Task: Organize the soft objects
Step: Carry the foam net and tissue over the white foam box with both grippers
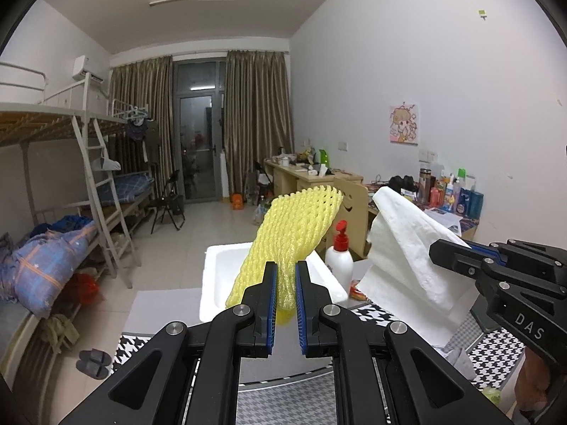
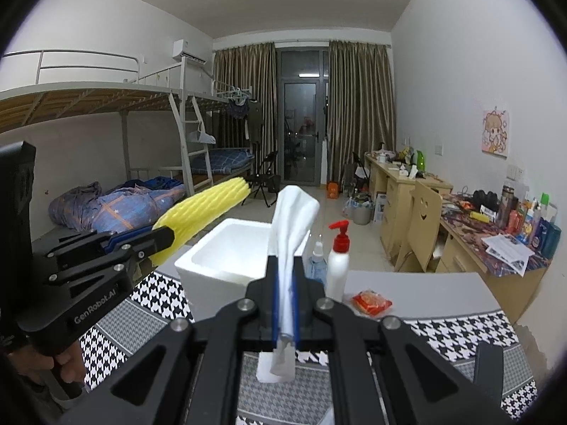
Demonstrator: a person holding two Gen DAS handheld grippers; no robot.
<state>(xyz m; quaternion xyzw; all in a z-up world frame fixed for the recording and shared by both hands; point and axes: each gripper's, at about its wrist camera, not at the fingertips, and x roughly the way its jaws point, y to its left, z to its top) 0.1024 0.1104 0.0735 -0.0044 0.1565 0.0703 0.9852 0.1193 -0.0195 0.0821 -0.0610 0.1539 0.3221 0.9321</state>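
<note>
While both claws hover near the white foam box (image 2: 226, 248), the left claw (image 1: 286, 283) pinches a yellow foam net (image 1: 297, 226) & the right claw (image 2: 285, 283) a white cloth (image 2: 294, 212); either limp piece could snag the box rim or slip out.

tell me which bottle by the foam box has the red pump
The white bottle, taller and on the right of the pair. The smaller clear bluish bottle beside it, nearer the foam box, has a plain clear nozzle.

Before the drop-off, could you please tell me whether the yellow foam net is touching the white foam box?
Apart. The right wrist view shows the yellow foam net held up in the left gripper, with open space between it and the white foam box.
</note>
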